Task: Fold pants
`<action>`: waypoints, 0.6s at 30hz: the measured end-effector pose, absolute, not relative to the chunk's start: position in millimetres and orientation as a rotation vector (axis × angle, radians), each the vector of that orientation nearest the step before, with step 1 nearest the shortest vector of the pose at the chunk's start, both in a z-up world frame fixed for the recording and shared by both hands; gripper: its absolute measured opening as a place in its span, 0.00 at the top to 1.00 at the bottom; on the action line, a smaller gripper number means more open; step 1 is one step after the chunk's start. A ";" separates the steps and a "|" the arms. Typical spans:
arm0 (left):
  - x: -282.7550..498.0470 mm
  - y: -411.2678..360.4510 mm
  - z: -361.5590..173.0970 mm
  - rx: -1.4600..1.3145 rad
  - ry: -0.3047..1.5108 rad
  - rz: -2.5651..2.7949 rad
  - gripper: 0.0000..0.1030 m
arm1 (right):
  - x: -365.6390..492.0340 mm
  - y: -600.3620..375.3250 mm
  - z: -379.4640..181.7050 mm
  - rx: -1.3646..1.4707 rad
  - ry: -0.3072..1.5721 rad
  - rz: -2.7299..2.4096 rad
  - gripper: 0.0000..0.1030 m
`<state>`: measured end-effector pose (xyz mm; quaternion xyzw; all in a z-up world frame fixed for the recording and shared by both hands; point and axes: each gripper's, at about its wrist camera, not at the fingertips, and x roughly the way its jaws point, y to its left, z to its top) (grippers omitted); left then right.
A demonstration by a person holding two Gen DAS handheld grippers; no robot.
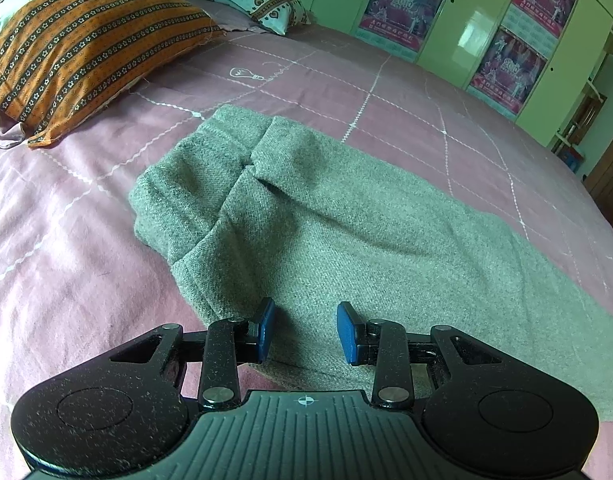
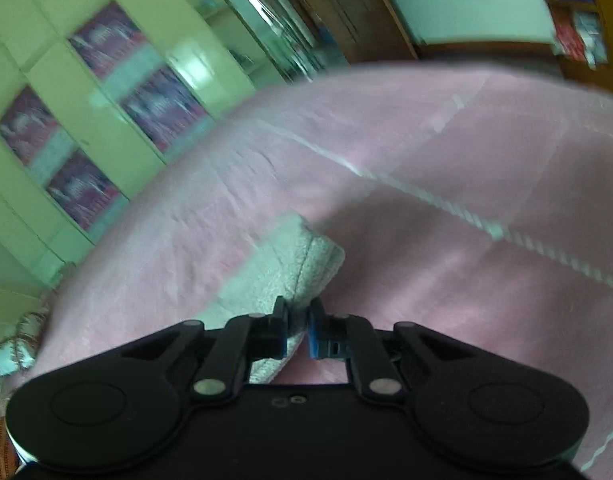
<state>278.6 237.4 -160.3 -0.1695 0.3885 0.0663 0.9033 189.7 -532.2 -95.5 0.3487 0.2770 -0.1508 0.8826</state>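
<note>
The grey pants (image 1: 306, 232) lie flat on the pink bedsheet (image 1: 66, 260), spread out directly ahead of the left gripper (image 1: 305, 330) and reaching away to its right. This gripper hovers low over the near edge of the cloth with its blue pads (image 1: 348, 332) apart and nothing between them; I judge it waits there to steady or take this end while the other hand works. The right gripper (image 2: 299, 330) has its jaws closed on a corner of the pants (image 2: 282, 276), the cloth pinched between the pads and rising just in front of them, probably so that this end can be lifted and carried over for a fold. The left wrist view alone shows the whole garment, with the striped orange pillow (image 1: 86, 44) far ahead to the left (and a second, paler one behind it). The right wrist view, which is blurred, alone shows the pinch itself.
</note>
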 end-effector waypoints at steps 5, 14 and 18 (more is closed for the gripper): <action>279.7 239.2 -159.5 -0.351 0.807 0.129 0.66 | 174.7 -552.8 -120.9 0.898 0.593 -0.334 0.84; 278.7 237.3 -159.8 -0.346 0.803 0.137 0.66 | 175.5 -544.6 -98.0 0.830 0.539 -0.331 1.00; 277.7 236.8 -160.6 -0.342 0.799 0.136 0.66 | 173.1 -536.1 -65.5 0.813 0.373 -0.227 1.00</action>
